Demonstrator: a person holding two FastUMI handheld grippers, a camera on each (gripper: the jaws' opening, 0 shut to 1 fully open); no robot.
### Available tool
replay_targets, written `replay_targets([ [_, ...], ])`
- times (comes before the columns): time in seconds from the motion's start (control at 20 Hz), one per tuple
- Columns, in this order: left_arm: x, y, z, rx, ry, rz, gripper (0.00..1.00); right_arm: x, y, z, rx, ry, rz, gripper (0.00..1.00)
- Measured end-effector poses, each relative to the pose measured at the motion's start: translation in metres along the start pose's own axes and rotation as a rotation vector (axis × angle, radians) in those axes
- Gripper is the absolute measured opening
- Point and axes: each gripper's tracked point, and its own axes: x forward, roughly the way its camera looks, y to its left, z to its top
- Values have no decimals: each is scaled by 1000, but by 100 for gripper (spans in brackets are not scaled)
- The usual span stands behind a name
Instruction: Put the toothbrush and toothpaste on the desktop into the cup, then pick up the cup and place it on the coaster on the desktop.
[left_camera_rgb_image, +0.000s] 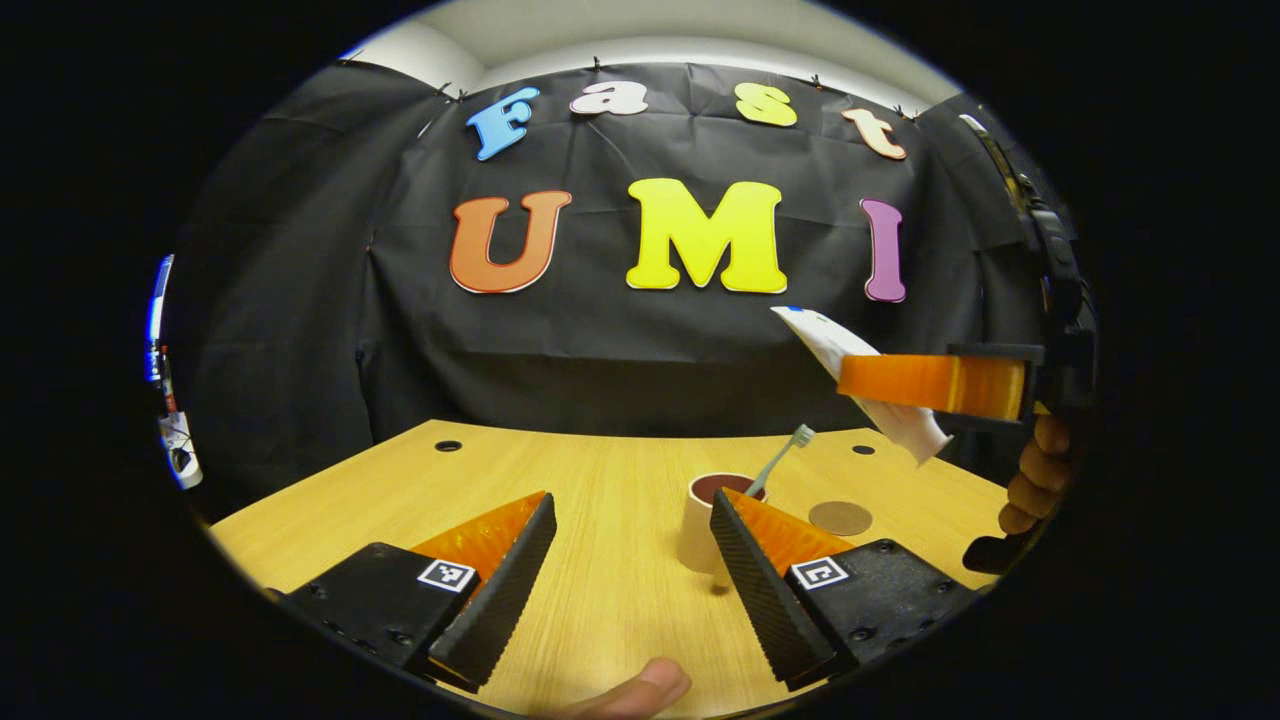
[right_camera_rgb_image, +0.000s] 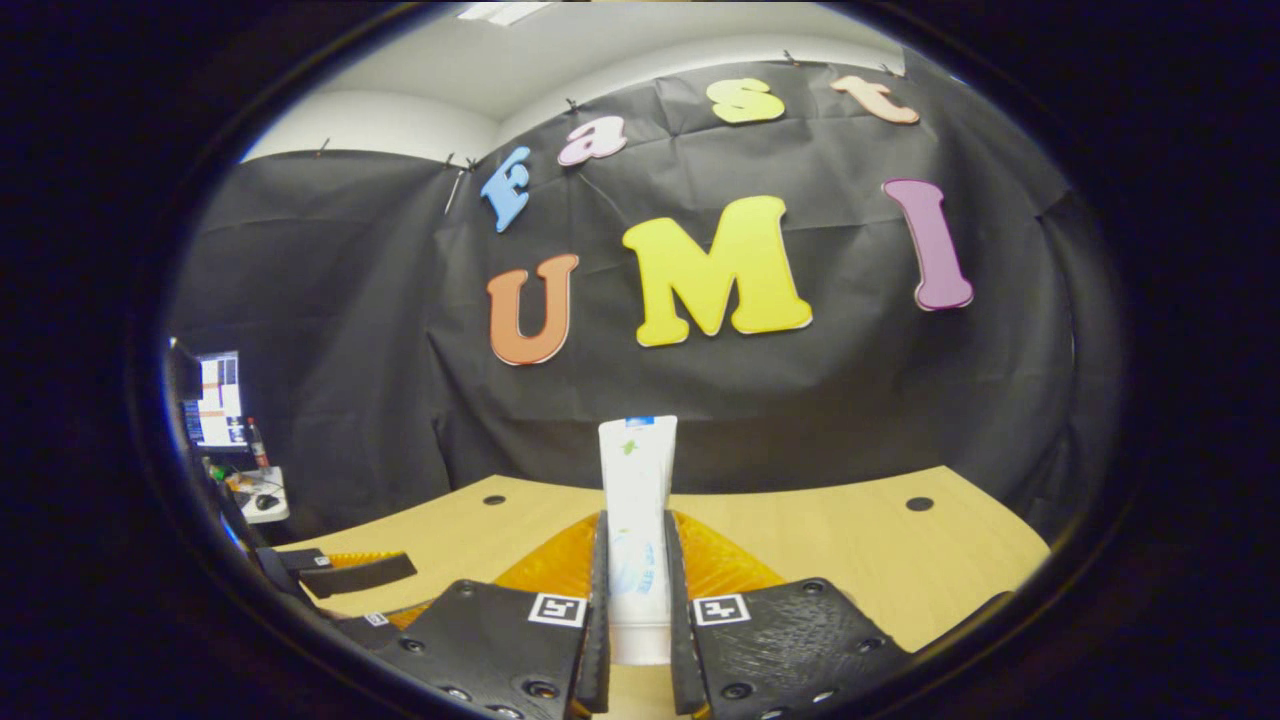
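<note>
Two grippers inspected. Right gripper (right_camera_rgb_image: 636, 600): fingers closed on the toothpaste (right_camera_rgb_image: 637, 500), both pressing its lower body; the tube stands straight ahead between them, held in the air above the desktop (right_camera_rgb_image: 900, 560). Left gripper (left_camera_rgb_image: 628, 560): fingers spread wide, holding nothing. Cup (left_camera_rgb_image: 705, 530) sits just ahead of the left gripper, partly behind its right-hand finger; toothbrush (left_camera_rgb_image: 780, 458) already stands in it, leaning. Coaster (left_camera_rgb_image: 840, 517) lies just beyond, to the right. Assessment: tube is likely light, soft and squeezable; the mid-body hold suits it, moderate pressure advised. Cup appears light and rigid, liable to tip; grip across its wall.
</note>
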Motion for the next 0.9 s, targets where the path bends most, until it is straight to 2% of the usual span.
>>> replay_targets([
  [0.15, -5, 8, -14, -19, 27, -13, 98, 32, 16, -1, 17, -6, 20, 25],
  [0.5, -11, 9, -21, -20, 21, -56, 98, 79, 2, -23, 47, 48, -34, 24],
  [0.85, -10, 4, -28, -25, 38, -74, 98, 76, -3, -28, 63, 60, -34, 24],
  [0.9, -10, 0, -31, -21, 46, -79, 99, 76, -3, -29, 61, 60, -26, 29],
])
